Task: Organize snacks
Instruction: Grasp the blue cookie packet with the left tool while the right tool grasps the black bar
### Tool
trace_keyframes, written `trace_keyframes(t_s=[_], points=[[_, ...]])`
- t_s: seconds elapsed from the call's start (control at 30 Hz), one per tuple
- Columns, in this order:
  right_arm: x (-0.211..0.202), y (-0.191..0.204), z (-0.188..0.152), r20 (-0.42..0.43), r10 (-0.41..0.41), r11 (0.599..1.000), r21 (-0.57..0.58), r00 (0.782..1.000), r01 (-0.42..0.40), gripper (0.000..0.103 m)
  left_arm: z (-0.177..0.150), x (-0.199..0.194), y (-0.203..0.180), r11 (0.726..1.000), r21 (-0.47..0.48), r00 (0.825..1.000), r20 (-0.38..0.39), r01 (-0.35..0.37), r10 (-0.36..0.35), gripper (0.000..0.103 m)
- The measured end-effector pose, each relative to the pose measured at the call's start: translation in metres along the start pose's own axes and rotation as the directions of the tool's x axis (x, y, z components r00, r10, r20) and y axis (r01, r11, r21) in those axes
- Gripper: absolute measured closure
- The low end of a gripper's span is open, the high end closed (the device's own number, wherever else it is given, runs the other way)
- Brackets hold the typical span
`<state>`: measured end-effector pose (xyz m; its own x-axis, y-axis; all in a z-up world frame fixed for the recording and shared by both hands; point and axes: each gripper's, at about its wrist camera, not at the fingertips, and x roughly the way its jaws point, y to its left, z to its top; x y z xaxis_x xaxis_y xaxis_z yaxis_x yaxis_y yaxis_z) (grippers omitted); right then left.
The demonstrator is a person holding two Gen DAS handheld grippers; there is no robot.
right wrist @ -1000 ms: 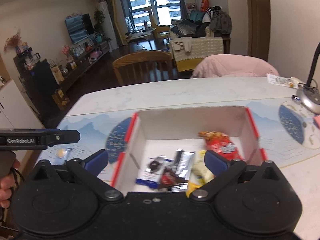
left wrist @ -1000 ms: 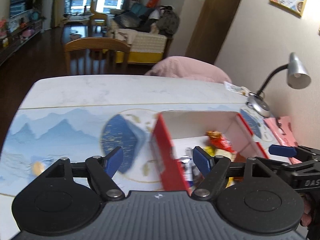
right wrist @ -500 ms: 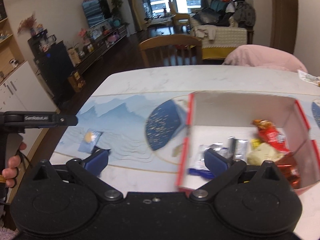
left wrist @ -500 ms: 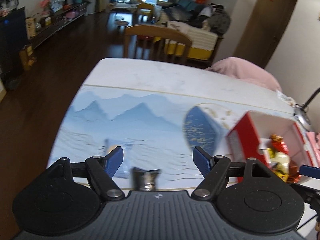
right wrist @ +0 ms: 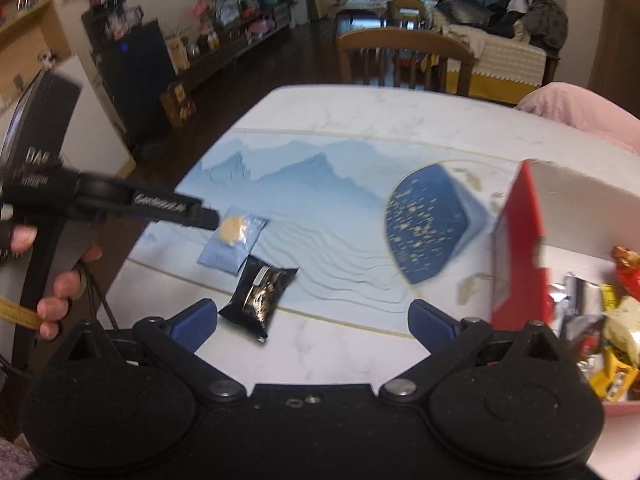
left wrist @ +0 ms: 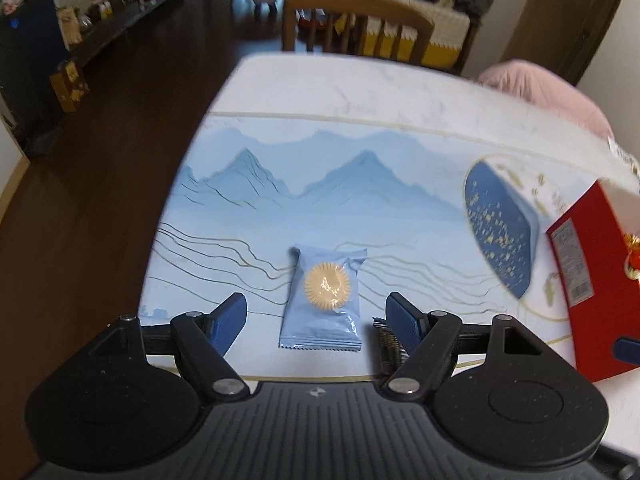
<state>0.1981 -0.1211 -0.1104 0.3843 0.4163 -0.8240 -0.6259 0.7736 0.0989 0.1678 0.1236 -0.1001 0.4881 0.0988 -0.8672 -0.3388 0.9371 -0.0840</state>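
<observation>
- Left gripper (left wrist: 316,318) had its jaws wide apart, nothing pressed between them. The blue fingers (left wrist: 226,320) stood one on each side of the pale blue snack packet (left wrist: 323,299), clear of its edges.
- The pale blue snack packet lay flat on the blue landscape mat (left wrist: 320,184), near the table's (left wrist: 360,84) front edge. In the left wrist view its long axis ran away from the camera, roughly in line with the pointing direction of the gripper, so the jaws spanned its short width.
- A black snack packet (right wrist: 260,294) lay just beside the blue one, toward the front edge, tilted on a diagonal. In the left wrist view only a dark sliver of it showed behind the right-hand finger.
- Right gripper (right wrist: 310,320) also stood wide open and empty. The black packet sat between its fingers but crowded toward the left-hand finger, off-centre; touching or not, could not tell.
- Red box (right wrist: 516,248) with snacks already inside sat at the right of both views, well apart from the two loose packets.
- Judgement: the left hand was nearer the blue packet and squarely lined up; closing after a short descent should pinch it across the width. The right would need to shift sideways and turn to meet the black packet's diagonal.
- Risk, as a guess: the two packets lay close, so one gripper's finger could nudge the neighbour.
</observation>
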Motion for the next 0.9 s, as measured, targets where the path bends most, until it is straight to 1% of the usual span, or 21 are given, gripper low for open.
trace_keyframes(t_s=[0.13, 0.27, 0.37, 0.53, 0.73, 0.9], points=[[0.026, 0.012, 0.005, -0.064, 0.003, 1.000, 0.005, 0.998, -0.003, 0.004, 0.007, 0.024, -0.001, 0.999, 0.040, 0.999, -0.046, -0.017, 0.019, 0.027], [0.048, 0.023, 0.012, -0.109, 0.002, 1.000, -0.003, 0.994, -0.002, 0.006, 0.013, 0.041, -0.003, 0.998, 0.063, 0.996, -0.083, -0.017, 0.023, 0.027], [0.065, 0.029, 0.017, -0.149, 0.006, 1.000, -0.020, 0.989, -0.009, 0.007, 0.016, 0.053, -0.005, 0.996, 0.090, 0.993, -0.114, -0.005, 0.015, 0.027], [0.091, 0.031, 0.022, -0.222, 0.021, 1.000, 0.003, 0.975, -0.021, 0.015, 0.019, 0.065, -0.009, 0.994, 0.110, 0.990, -0.138, 0.000, 0.015, 0.027], [0.105, 0.039, 0.024, -0.242, 0.007, 0.999, -0.028, 0.970, -0.014, 0.023, 0.021, 0.072, -0.012, 0.991, 0.137, 0.991, -0.127, -0.015, 0.033, 0.027], [0.111, 0.045, 0.026, -0.246, -0.005, 0.998, -0.055, 0.969, -0.009, 0.027, 0.021, 0.077, -0.011, 0.992, 0.122, 0.991, -0.127, -0.024, 0.039, 0.027]])
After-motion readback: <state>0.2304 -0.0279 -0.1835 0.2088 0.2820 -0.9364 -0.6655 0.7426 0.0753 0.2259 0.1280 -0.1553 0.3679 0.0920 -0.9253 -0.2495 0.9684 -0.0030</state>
